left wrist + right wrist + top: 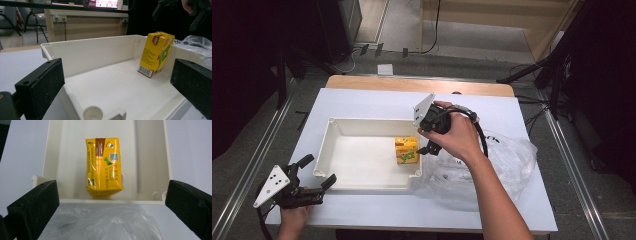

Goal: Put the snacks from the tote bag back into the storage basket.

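A yellow drink carton (pixel 407 150) stands inside a white tray (pixel 367 120), at its right end and tilted against the wall. In the left gripper view the carton (pixel 156 53) leans toward the tray's far right wall. My right gripper (pixel 422 139) hovers just above and to the right of the carton, open; in the right gripper view the carton (pixel 103 166) lies ahead of the wide-apart jaws, untouched. My left gripper (pixel 318 171) rests by the tray's front left corner, open and holding nothing, and its view looks into the tray (pixel 105 85).
A crumpled clear plastic bag (pixel 507 155) lies on the white table cover (pixel 362 100) just right of the tray, under my right forearm. The bag (pixel 100 222) fills the near ground below the right jaws. Dark stands and cables surround the table.
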